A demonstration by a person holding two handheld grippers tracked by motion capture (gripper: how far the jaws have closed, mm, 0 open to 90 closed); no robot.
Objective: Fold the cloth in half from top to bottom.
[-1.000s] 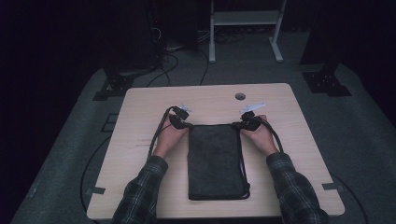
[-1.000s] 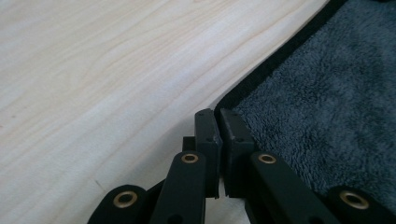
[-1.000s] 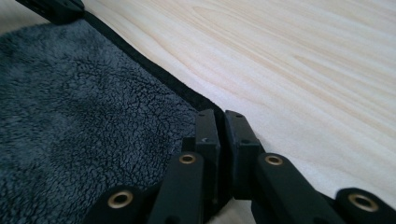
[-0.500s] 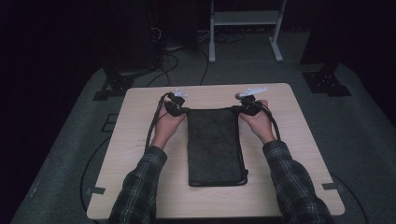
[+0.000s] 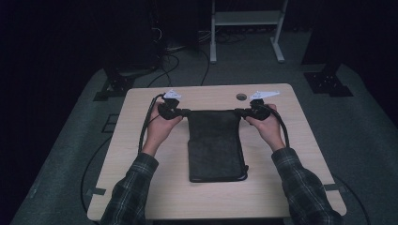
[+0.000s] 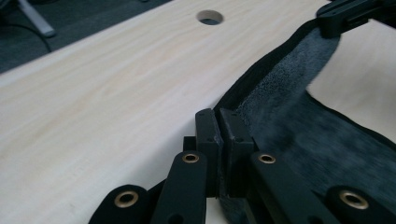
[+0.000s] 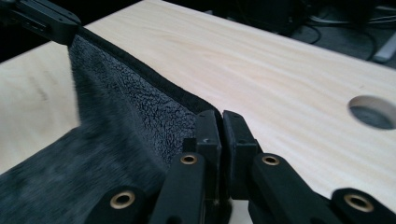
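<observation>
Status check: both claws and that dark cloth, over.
Left claw and right claw shut on far corners of dark cloth. Far edge lifted, near end on table. Nothing in the way.

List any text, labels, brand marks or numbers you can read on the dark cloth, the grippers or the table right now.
None can be read.
Dark fleecy cloth: no tag or print visible on the side that shows.
Left gripper and right gripper: plain black jaws with brass rivets, no markings.
Table: bare pale wood with a round hole, no label.
</observation>
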